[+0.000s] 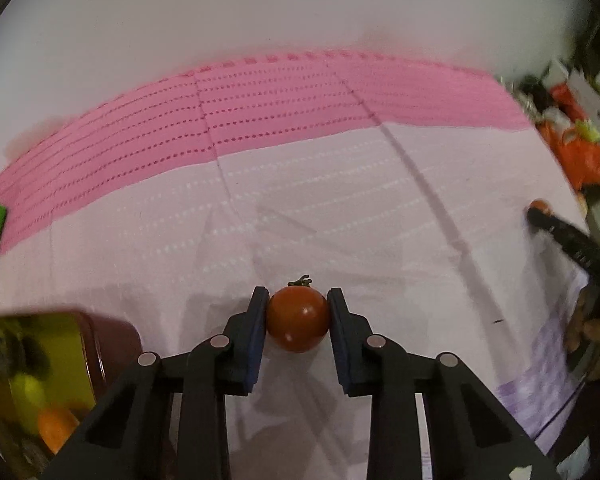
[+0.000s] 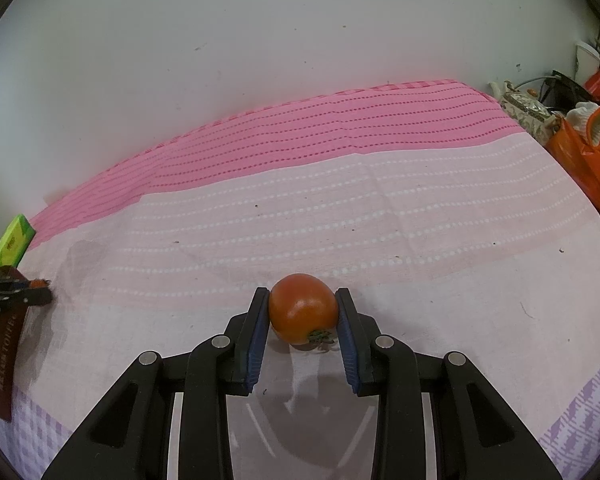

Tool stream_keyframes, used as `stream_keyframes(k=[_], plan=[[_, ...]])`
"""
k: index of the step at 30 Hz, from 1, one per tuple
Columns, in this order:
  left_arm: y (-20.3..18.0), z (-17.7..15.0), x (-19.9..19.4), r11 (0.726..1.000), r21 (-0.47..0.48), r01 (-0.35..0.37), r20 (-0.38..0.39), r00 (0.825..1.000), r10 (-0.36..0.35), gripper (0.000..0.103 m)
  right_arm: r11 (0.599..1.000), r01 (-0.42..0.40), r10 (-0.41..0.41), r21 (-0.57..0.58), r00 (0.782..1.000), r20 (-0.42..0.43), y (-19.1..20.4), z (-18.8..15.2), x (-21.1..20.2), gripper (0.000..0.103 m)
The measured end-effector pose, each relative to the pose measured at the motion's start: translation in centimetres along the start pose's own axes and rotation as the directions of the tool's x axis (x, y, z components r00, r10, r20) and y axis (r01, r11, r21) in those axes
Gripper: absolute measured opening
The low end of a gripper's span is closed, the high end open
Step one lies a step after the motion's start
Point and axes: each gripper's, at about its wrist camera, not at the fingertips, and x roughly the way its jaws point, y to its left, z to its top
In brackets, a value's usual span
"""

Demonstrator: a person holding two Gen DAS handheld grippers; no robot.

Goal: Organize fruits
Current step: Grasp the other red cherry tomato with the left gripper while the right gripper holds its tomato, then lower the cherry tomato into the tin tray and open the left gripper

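My left gripper is shut on a small red tomato with a green stem, held just above the pink cloth. My right gripper is shut on a second red tomato, stem turned toward the camera, close to or touching the cloth. A shiny gold tin at the lower left of the left wrist view holds an orange fruit and a yellow-green one. The right gripper also shows at the far right of the left wrist view; the left gripper shows at the left edge of the right wrist view.
A pink and pale striped cloth covers the table, against a white wall. A green box lies at the far left. Orange plastic bags and clutter crowd the right edge. A dark red box lies at the left.
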Motion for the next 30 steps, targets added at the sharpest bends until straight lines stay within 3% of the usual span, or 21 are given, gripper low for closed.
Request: stream_keyframes(k=[4, 12, 20, 25, 30], plan=[[-1.3, -2.5, -2.3, 0.996, -0.087, 0.031, 0.047, 0.999, -0.027, 0.026, 1.000, 0.003, -0.003, -0.002, 1.000, -0.001, 0.1, 0.0, 0.0, 0.034], [-4.4, -7.9, -7.6, 0.994, -0.110, 0.011, 0.099, 0.995, 0.000, 0.026, 1.000, 0.019, -0.019, -0.006, 1.000, -0.003, 0.2, 0.0, -0.1, 0.034], [-3.6, -11.4, -11.6, 0.981, -0.188, 0.039, 0.129, 0.992, -0.015, 0.026, 0.997, 0.061, -0.062, -0.037, 0.998, -0.009, 0.9, 0.0, -0.1, 0.034], [-2.6, -14.0, -14.2, 0.978, -0.207, 0.012, 0.156, 0.988, 0.021, 0.026, 0.994, 0.088, -0.089, -0.058, 0.996, -0.013, 1.2, 0.0, 0.1, 0.034], [0.3, -15.9, -16.5, 0.958, -0.286, 0.016, 0.190, 0.981, 0.041, 0.026, 0.991, 0.108, -0.109, -0.074, 0.994, -0.015, 1.5, 0.0, 0.2, 0.034]])
